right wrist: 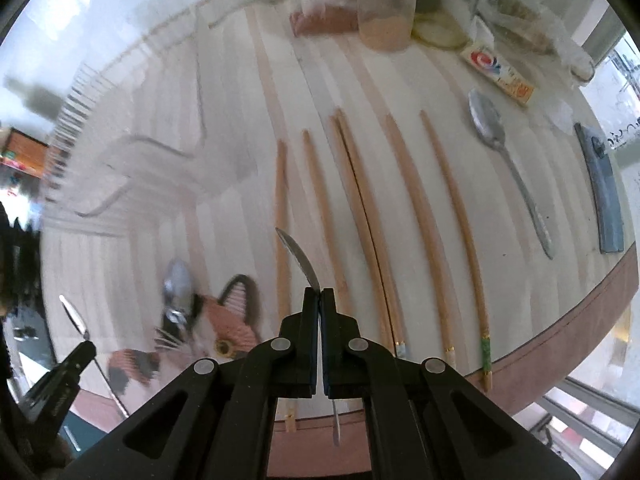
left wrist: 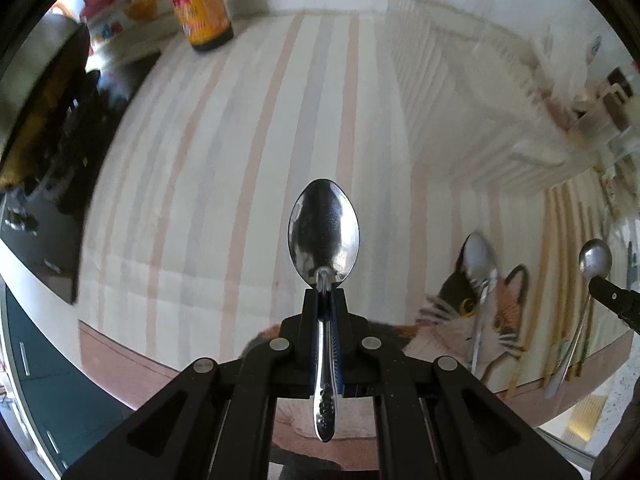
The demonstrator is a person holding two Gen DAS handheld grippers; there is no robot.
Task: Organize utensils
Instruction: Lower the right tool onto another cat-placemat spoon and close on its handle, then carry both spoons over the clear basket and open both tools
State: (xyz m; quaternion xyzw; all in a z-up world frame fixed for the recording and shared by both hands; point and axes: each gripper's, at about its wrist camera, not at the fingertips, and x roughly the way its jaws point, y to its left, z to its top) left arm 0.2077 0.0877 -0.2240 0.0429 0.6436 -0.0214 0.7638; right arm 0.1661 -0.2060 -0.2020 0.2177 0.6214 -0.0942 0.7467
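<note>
The left gripper [left wrist: 325,292] points straight down over the striped cloth [left wrist: 240,160], jaws clamped on a spoon [left wrist: 324,232] by the neck, bowl toward 12 o'clock and handle running back between the fingers. The right gripper [right wrist: 319,300] tilts steeply down, jaws closed on a second spoon [right wrist: 300,258] seen edge-on, its bowl leaning to 11 o'clock. In the left view that gripper's tip shows at 3 o'clock with its spoon hanging. A third spoon [right wrist: 178,284] lies on the cat picture [right wrist: 232,320] at 9 o'clock of the right gripper, and a fourth [right wrist: 504,160] rests at 2 o'clock near the table edge [right wrist: 580,320]. Chopsticks [right wrist: 360,208] lie in a loose row from 12 to 3 o'clock under the right gripper. Bare cloth opens ahead of the left gripper up to the can [left wrist: 200,4] at 11 o'clock; a clear rack [left wrist: 460,80] crowds 1 o'clock
</note>
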